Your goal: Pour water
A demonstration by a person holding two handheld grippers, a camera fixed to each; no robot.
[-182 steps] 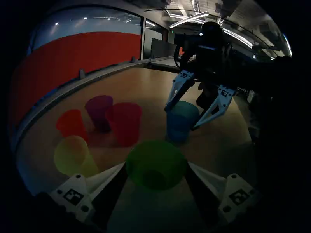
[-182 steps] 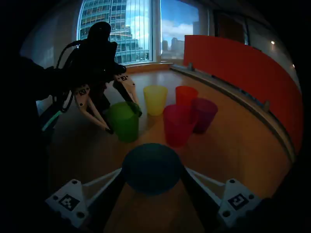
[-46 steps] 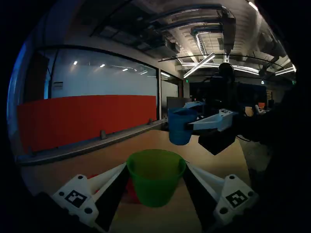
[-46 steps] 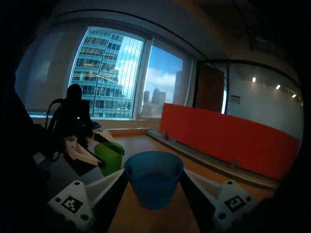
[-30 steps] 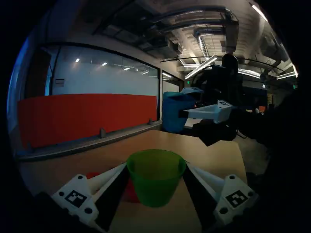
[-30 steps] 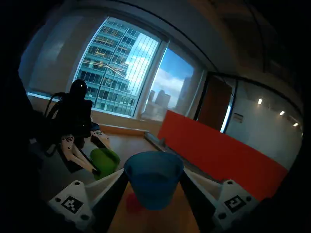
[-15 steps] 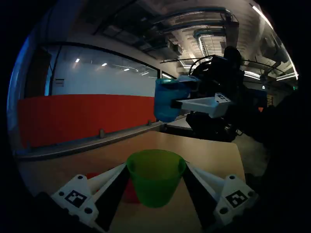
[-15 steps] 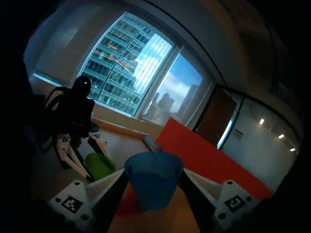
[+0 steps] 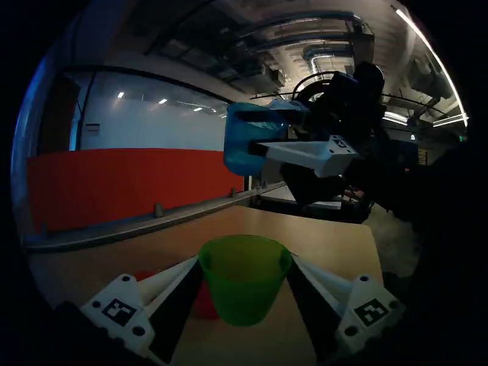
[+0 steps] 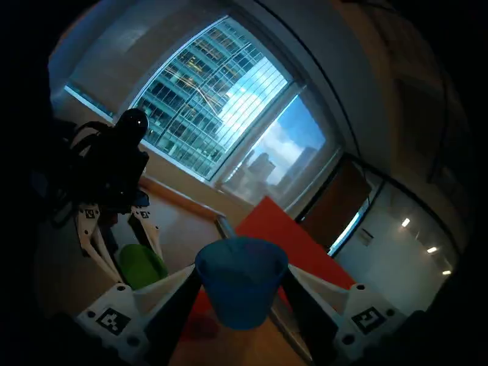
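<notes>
Your left gripper (image 9: 245, 263) clamps the green cup (image 9: 245, 287) upright to receive. Your right gripper (image 10: 241, 269) clamps the blue cup (image 9: 247, 143), tilted at 12 o'clock above it, for pouring.

Dim, underexposed, bright window, fisheye-warped edges

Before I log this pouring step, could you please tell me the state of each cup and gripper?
left gripper: shut on the green cup.
right gripper: shut on the blue cup.
green cup: upright.
blue cup: tilted, held higher than the green cup; no stream visible.
red cup: standing on the table, partly hidden.
</notes>
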